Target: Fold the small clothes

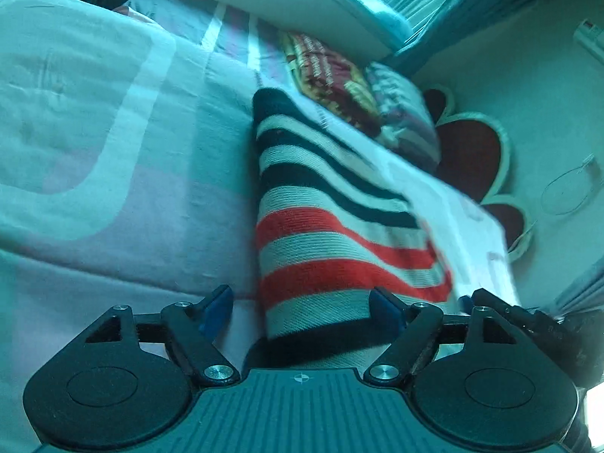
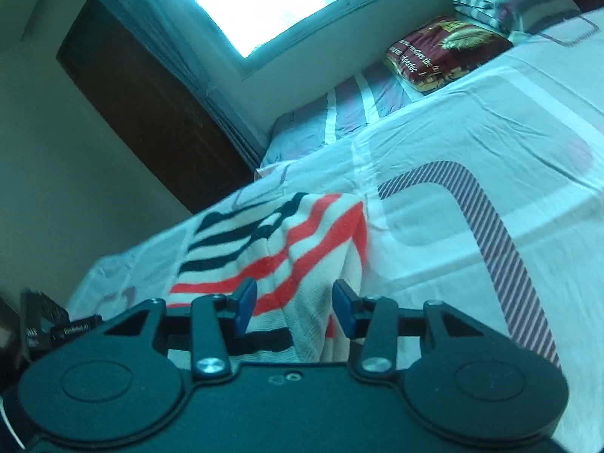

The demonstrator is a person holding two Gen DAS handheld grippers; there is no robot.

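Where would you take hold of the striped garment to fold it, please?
Grip the near hem of the striped garment, coming low from the bed's near edge. It lies lengthwise away from both open tongs, its near end already between the right tongs.

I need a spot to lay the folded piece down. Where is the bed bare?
Bare sheet lies left of the striped garment, up to the striped pillow. Crowded: the far edge, where the red cushion and another pillow sit beside the garment.
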